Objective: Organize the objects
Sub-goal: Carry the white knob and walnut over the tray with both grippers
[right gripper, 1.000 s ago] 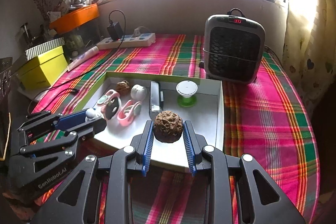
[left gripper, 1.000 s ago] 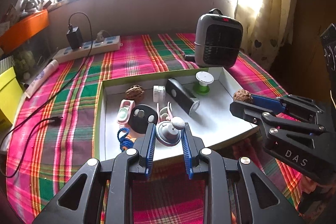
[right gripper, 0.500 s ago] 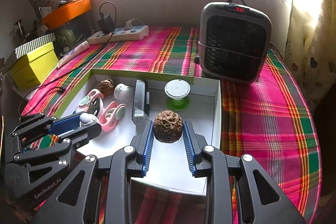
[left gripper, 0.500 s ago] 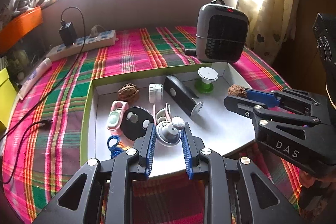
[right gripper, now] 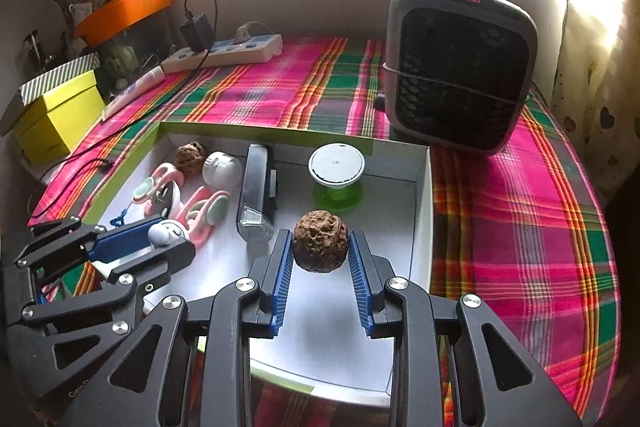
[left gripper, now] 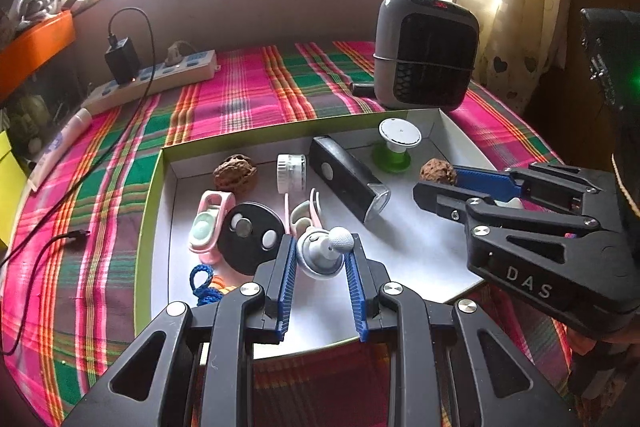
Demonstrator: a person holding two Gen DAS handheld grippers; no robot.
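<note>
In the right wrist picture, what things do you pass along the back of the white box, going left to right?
Wrinkly brown walnut → small white jar → black flashlight → white-topped green spool, all inside the box.

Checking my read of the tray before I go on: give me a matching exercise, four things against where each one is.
Things:
1. walnut
2. second walnut
3. grey knob with white ball
4. white disc on green base

Places:
A. far left corner of the tray
B. between the jaws of the right gripper
C. standing near the tray's far right corner
D. between the jaws of the left gripper

Pairs: 1-B, 2-A, 3-D, 4-C
</note>
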